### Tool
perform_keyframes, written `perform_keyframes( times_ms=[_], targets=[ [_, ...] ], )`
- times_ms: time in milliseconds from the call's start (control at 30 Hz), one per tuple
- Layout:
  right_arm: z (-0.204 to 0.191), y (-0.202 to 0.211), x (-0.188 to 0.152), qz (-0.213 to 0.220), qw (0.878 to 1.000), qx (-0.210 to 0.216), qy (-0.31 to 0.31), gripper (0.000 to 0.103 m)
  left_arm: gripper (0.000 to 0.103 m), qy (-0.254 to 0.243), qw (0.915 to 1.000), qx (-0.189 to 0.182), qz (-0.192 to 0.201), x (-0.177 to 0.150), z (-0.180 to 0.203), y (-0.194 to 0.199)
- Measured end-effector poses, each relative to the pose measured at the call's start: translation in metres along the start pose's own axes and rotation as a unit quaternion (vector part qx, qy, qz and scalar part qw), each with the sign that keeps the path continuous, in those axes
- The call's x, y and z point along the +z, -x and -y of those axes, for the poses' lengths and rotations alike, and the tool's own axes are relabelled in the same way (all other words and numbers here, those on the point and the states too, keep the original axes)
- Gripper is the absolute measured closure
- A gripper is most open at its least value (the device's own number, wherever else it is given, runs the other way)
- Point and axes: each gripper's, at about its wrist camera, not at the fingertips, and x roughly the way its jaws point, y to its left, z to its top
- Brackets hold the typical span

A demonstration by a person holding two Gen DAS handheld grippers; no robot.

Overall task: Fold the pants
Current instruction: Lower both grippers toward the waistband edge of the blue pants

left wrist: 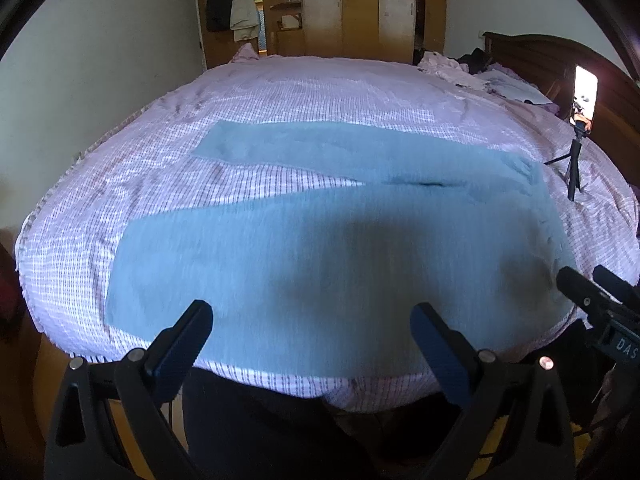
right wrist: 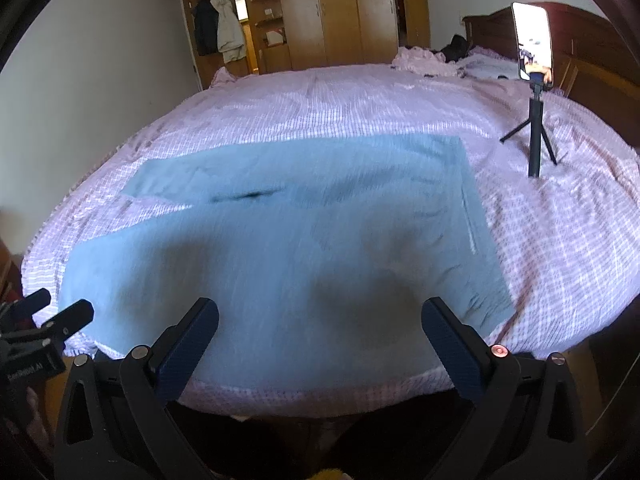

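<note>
A wide bed [left wrist: 280, 92] fills both views, covered with a pink-and-white checked sheet that is lightly rumpled. Beyond its far edge stands a wooden wardrobe [left wrist: 360, 4], with jackets [left wrist: 236, 0] hanging to its left beside an open doorway. A dark wooden headboard [right wrist: 584, 48] closes the right side, with crumpled bedding and dark clothes heaped at the far right. A phone on a small tripod [right wrist: 534, 92] stands on the sheet at the right.

The light blue pants [left wrist: 320, 248] lie spread flat on the near half of the bed. Their long axis runs left to right: the waistband is at the right end, near the tripod, and the two legs point left, the far leg splaying slightly away from the near one. The near leg is blurred, so fine creases are hard to judge.

The left tongs [left wrist: 312, 320] hang over the near leg, spread wide and empty. The right tongs [right wrist: 320, 316] hang over the seat area near the waistband, likewise spread wide and holding nothing.
</note>
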Motion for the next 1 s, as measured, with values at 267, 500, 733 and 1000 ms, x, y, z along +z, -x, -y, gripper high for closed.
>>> perform_keyframes(
  times_ms=[267, 500, 733, 1000],
  targets=[
    [0.013, -0.001, 0.026, 0.008, 1.0, 0.006, 0.007, 0.005, 0.002, -0.011, 0.9998, -0.001, 0.015, 0.042, -0.006, 0.002],
    [0.032, -0.008, 0.063, 0.005, 1.0, 0.022, 0.003, 0.005, 0.002, -0.023, 0.9993, -0.011, 0.028, 0.091, -0.008, 0.002],
    [0.044, -0.016, 0.097, 0.004, 1.0, 0.025, 0.003, 0.005, 0.002, -0.025, 0.999, -0.025, 0.028, 0.134, -0.008, -0.006],
    [0.063, -0.039, 0.138, 0.001, 0.999, 0.038, -0.008, 0.005, 0.002, -0.04, 0.9985, -0.011, 0.036, 0.183, -0.003, -0.028]
  ],
)
